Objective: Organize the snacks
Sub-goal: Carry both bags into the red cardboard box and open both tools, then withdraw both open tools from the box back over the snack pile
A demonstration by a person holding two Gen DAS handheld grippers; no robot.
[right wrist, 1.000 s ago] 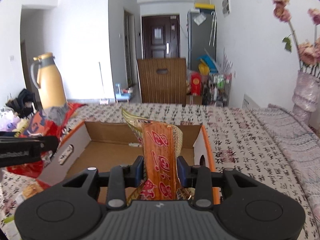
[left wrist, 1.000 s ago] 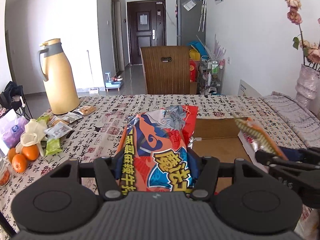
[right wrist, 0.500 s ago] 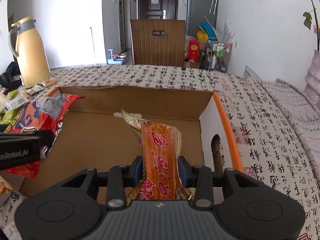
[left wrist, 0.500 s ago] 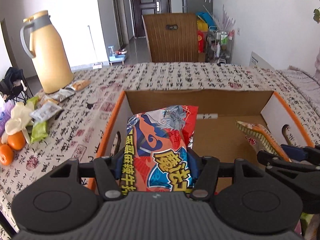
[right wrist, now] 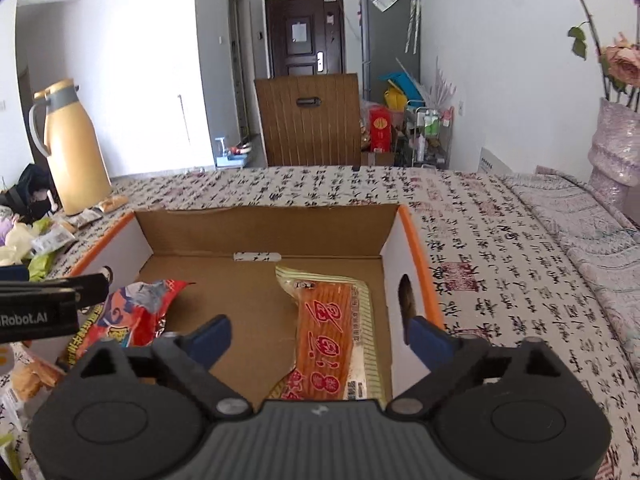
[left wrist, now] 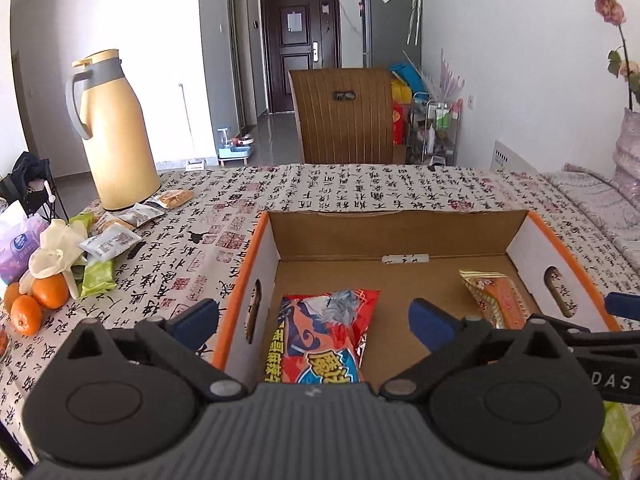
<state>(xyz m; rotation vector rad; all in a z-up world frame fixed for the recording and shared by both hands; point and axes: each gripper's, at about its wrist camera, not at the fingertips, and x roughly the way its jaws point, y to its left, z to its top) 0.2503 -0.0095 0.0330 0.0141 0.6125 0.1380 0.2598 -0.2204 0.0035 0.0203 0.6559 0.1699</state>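
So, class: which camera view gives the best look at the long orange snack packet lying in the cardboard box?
The right wrist view: the long orange snack packet lies nearly whole, its red print readable, on the cardboard box floor. The left wrist view shows only its far end, small and partly hidden behind the tool.

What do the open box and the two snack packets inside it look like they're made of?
Box: corrugated cardboard by the look of it, matte brown inside with a ragged top edge, white outer walls and orange rims.
Red and blue packet: probably glossy plastic film, crinkled with bright glints.
Orange packet: shiny printed film, likely plastic, with a crimped end seal.
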